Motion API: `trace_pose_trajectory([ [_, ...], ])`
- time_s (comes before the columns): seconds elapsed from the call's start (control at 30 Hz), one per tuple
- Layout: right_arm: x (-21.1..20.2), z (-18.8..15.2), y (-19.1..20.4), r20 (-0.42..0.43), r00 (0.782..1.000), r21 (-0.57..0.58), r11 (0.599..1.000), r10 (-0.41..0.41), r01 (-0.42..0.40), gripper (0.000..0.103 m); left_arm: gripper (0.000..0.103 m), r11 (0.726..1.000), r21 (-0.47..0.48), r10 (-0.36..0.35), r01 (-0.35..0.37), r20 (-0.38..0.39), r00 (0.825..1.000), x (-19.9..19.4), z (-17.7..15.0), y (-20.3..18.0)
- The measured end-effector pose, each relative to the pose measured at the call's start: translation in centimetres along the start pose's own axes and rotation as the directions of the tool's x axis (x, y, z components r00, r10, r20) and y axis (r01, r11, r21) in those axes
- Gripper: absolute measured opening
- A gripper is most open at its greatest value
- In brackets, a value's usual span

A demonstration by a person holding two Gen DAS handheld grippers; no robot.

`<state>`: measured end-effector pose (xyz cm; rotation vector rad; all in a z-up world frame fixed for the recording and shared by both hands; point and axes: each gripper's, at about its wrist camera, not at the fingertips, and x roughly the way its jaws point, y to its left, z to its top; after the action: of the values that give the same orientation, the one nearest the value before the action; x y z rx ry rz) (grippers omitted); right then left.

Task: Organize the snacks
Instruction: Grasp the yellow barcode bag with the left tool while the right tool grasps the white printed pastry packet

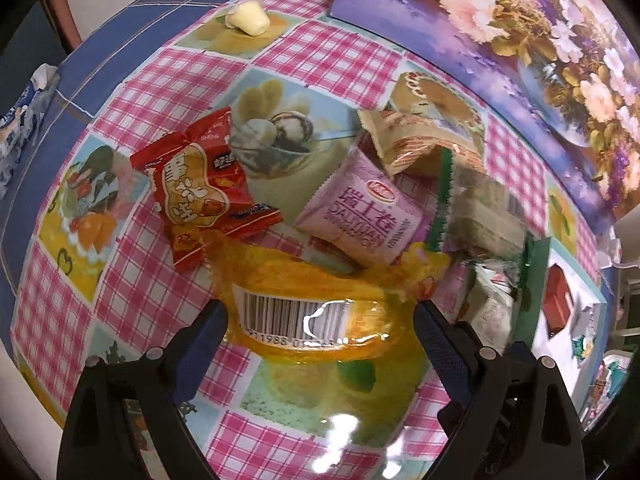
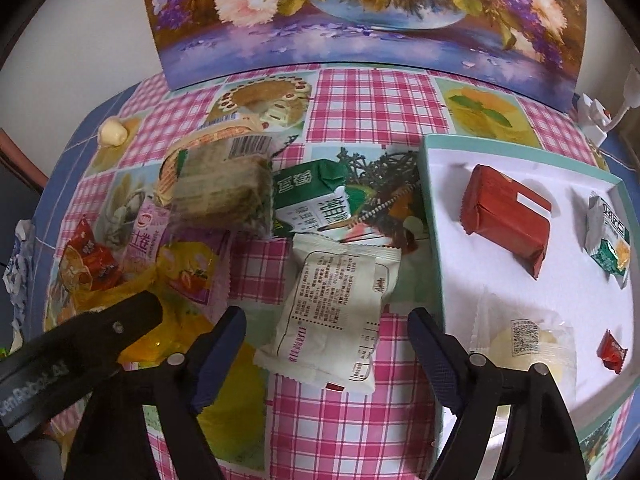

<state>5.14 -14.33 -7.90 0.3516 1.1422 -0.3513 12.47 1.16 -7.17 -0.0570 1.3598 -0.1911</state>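
Over the middle of the checked table (image 1: 168, 80), my left gripper (image 1: 322, 312) points steeply down with jaws spread wide; a yellow see-through packet (image 1: 316, 304) with a barcode lies between the fingers, no pad pressing it as far as I can see. Just beyond it: a red peanut packet (image 1: 196, 184), a pink roll packet (image 1: 360, 212), and a beige packet (image 1: 412, 140) behind that. Blurred green-edged wrapper (image 1: 480, 216) to their right, contents hard to read. A pale wrapped sweet (image 1: 246, 19) sits alone near the far edge.

My right gripper (image 2: 326, 320) is also open, and a white packet (image 2: 336, 316) lies printed side up between the fingers, not clamped. A green-and-white packet (image 2: 308, 200) is just behind it. At the table's right edge is the white tray (image 2: 436, 184), already holding a red-brown packet (image 2: 506, 216), a small green-white sachet (image 2: 608, 236), a clear-wrapped pale cake (image 2: 524, 344) and a tiny red candy (image 2: 611, 350). A flower painting (image 2: 360, 20) stands along the back edge.
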Motion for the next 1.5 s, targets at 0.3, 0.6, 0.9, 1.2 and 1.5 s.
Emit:
trace_pose_trajectory([
  [0.3, 1.0, 0.0, -0.1, -0.023, 1.0, 0.009, 1.0, -0.005, 0.006, 0.077, 0.094, 0.998, 0.008, 0.059, -0.059, 0.014, 0.998, 0.1, 0.1, 0.3],
  [0.6, 1.1, 0.0, 0.2, -0.004, 0.999, -0.009, 0.999, -0.036, 0.036, 0.057, 0.088, 0.996, 0.039, 0.08, -0.081, 0.026, 0.996, 0.4, 0.3, -0.3],
  [0.9, 0.5, 0.0, -0.3, 0.009, 0.999, 0.003, 0.999, -0.034, 0.034, 0.057, 0.083, 0.997, 0.04, 0.062, -0.064, 0.042, 0.997, -0.3, 0.3, -0.6],
  [1.2, -1.5, 0.4, -0.8, 0.053, 0.999, 0.033, 0.999, -0.014, 0.012, 0.057, 0.082, 0.998, 0.034, 0.049, -0.053, 0.104, 0.993, -3.4, 0.7, -0.1],
  [1.5, -5.9, 1.8, -1.9, 0.12, 0.993, 0.066, 0.998, -0.008, 0.0, 0.057, 0.082, 0.998, 0.033, 0.04, -0.046, 0.176, 0.984, -6.5, 0.8, -0.5],
])
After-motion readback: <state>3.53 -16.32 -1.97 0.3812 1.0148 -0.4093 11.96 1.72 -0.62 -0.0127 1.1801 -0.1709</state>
